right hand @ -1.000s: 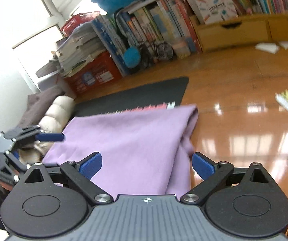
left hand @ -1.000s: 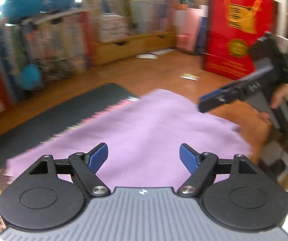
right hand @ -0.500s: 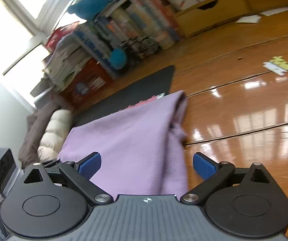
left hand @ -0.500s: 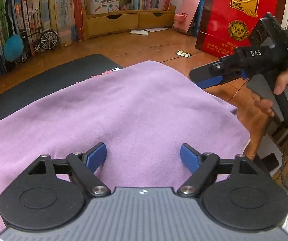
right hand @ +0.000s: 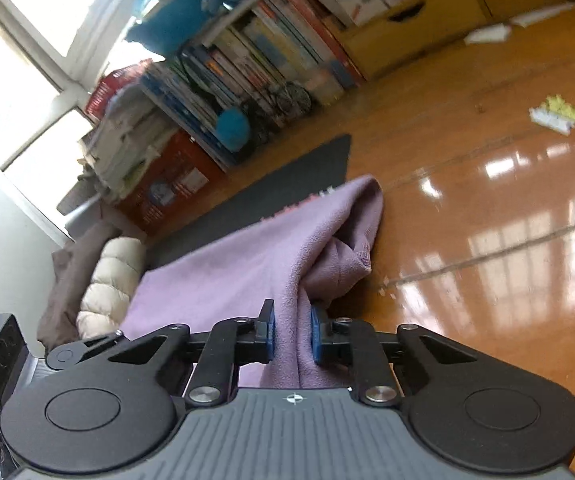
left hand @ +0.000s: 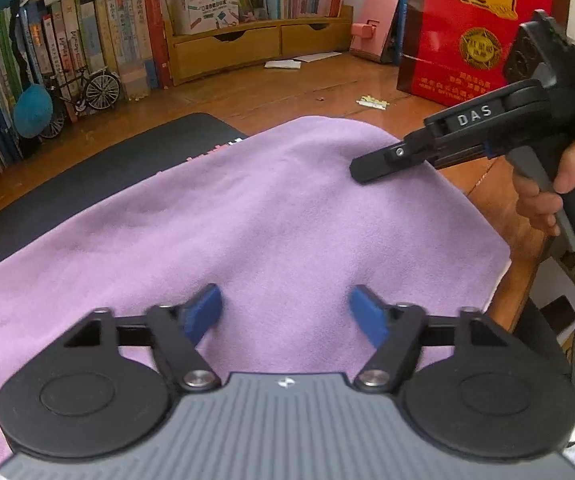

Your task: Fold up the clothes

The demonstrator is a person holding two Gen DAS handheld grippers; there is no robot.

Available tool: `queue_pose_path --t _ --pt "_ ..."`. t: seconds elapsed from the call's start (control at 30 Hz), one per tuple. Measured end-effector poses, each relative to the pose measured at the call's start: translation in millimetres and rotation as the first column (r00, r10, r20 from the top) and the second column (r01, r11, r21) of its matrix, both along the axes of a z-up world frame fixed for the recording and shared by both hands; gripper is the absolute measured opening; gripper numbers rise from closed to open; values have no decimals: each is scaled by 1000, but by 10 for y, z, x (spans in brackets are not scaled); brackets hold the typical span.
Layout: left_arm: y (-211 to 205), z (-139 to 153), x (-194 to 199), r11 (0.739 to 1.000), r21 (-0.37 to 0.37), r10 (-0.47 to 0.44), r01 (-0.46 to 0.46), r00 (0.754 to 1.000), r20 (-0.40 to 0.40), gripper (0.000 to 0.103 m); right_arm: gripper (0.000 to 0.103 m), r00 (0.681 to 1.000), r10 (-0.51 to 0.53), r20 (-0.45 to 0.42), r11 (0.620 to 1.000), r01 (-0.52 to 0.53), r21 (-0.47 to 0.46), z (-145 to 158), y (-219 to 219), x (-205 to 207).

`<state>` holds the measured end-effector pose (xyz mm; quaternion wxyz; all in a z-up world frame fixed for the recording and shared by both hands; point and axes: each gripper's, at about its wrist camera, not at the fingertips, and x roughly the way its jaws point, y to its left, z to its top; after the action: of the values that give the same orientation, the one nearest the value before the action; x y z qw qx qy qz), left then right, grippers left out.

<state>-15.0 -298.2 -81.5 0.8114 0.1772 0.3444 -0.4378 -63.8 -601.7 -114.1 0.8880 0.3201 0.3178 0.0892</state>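
Two grippers at a purple cloth (left hand: 247,216)

The right gripper (right hand: 292,334) jaws have just closed, pinching a cloth fold; the left gripper (left hand: 285,312) jaws, closing, stand half open over it.

cloth (left hand: 271,208): plain lilac | mat (left hand: 87,176): black | tool pads (left hand: 203,312): blue | floor (right hand: 487,184): glossy orange-brown

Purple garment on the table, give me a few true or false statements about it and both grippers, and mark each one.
1. The right gripper is clamped on a fold of the purple garment. True.
2. The left gripper pinches the cloth. False: its jaws, just closing, stand apart over it.
3. The garment lies partly on a black mat. True.
4. The garment is folded into a small square. False: it lies spread out.
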Motion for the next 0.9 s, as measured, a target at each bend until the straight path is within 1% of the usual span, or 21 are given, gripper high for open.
queue_pose_path --t 0.03,0.07,0.1,0.2,0.3,0.37,0.43,0.47,0.5,0.53,0.6,0.73,0.8,0.87,0.9 --pt "2 26 3 1000 -5 -1 1 1000 -5 42 18 1000 3 9 1000 -3 2 28 -2 3" --pt "1 50 3 1000 -6 -2 2 1000 -6 32 18 1000 6 18 1000 -6 3 54 -1 6" --pt "-1 65 -2 1000 -6 -6 6 1000 -3 30 18 1000 13 26 1000 -13 -1 82 7 13" --pt "-23 29 -8 1000 3 -18 18 1000 -5 27 19 999 35 22 998 -34 -59 134 56 50" --pt "-11 10 -2 1000 -13 -16 16 1000 -10 27 27 999 37 -16 991 -39 -128 107 94 82" --pt "3 8 8 1000 -22 -14 13 1000 -17 28 28 999 31 -37 986 -37 -164 72 109 91" --pt "5 7 8 1000 -23 -16 16 1000 -14 28 36 999 25 -28 984 -29 -177 44 104 74" --pt "4 7 9 1000 -22 -17 17 1000 -14 28 38 999 22 -23 982 -26 -185 34 108 67" --pt "4 7 11 1000 -22 -17 17 1000 -14 28 45 1000 15 -18 981 -19 -194 26 113 62" --pt "4 6 10 1000 -23 -17 17 1000 -14 28 55 1000 11 -11 979 -13 -201 19 124 63" --pt "8 3 12 1000 -26 -16 15 1000 -16 28 64 1000 -4 4 978 5 -208 -6 139 66" --pt "9 3 9 999 -30 -14 14 1000 -18 28 66 1000 15 19 978 -10 -210 -54 230 81" --pt "10 3 8 999 -33 -14 14 1000 -17 28 65 999 28 24 975 -22 -220 -62 301 82" --pt "13 -1 9 999 -37 -13 12 1000 -19 28 54 999 41 19 975 -36 -220 -67 364 88" --pt "16 -2 10 999 -39 -13 12 1000 -20 28 44 999 39 10 975 -35 -221 -69 383 92"
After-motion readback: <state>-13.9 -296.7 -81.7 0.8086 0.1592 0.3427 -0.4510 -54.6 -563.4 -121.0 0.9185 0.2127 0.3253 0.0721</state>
